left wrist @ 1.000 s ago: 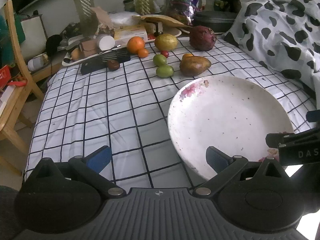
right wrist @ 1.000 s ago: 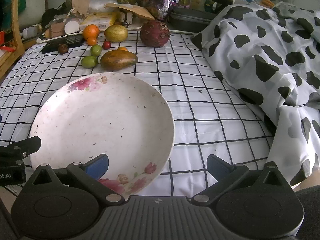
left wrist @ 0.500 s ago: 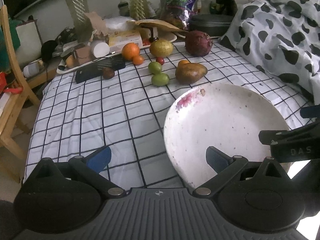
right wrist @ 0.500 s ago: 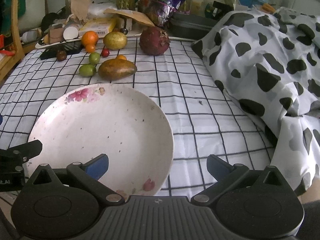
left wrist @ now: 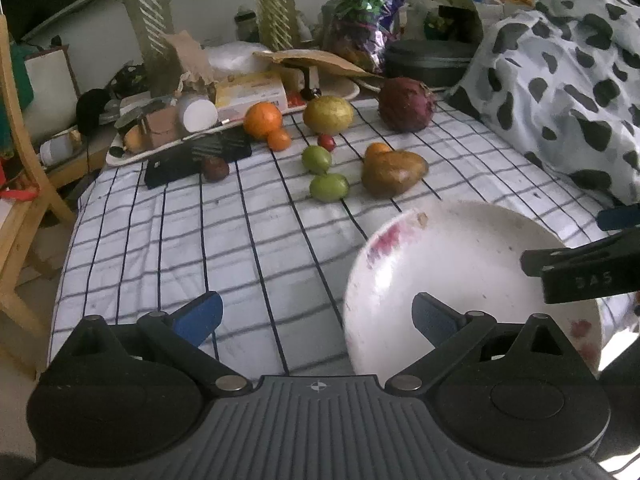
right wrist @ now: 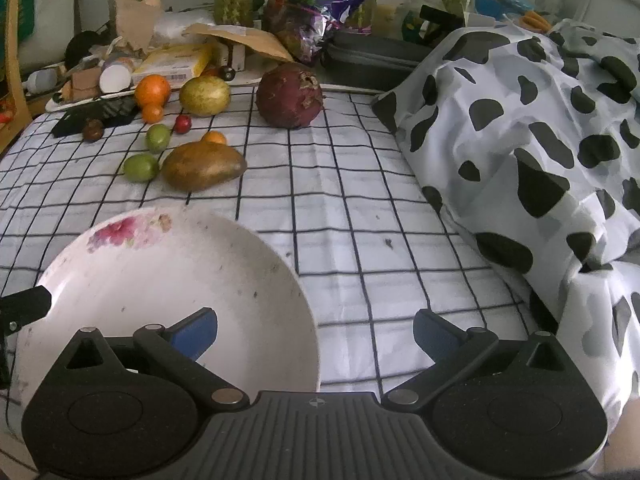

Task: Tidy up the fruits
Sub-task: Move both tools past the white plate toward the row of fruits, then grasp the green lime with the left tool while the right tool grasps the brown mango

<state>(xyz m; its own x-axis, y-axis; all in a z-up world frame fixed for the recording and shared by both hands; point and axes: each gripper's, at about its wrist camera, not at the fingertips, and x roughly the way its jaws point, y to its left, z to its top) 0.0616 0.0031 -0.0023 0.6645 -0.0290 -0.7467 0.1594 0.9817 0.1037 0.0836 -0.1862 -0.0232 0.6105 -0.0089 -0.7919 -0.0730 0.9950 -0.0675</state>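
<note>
A white flowered plate (left wrist: 460, 264) (right wrist: 160, 272) lies on the checked cloth near me. Beyond it lie a brown mango (left wrist: 394, 173) (right wrist: 203, 165), two green fruits (left wrist: 329, 187) (right wrist: 140, 167), a big orange (left wrist: 263, 119) (right wrist: 152, 90), a yellow-green fruit (left wrist: 328, 114) (right wrist: 205, 95), a dark red round fruit (left wrist: 406, 105) (right wrist: 289, 95), a small red one (left wrist: 327, 141) and a dark brown one (left wrist: 215, 168). My left gripper (left wrist: 316, 314) is open and empty, left of the plate. My right gripper (right wrist: 315, 330) is open and empty over the plate's right rim.
A cow-print blanket (right wrist: 540, 128) fills the right side. A black phone (left wrist: 196, 156), a tray of clutter (left wrist: 168, 128), a paper bag and plant vases crowd the far edge. A wooden chair (left wrist: 16, 184) stands at the left.
Both grippers have drawn back toward me and lowered slightly; the plate and fruits sit farther off in view. Nothing on the cloth has moved.
</note>
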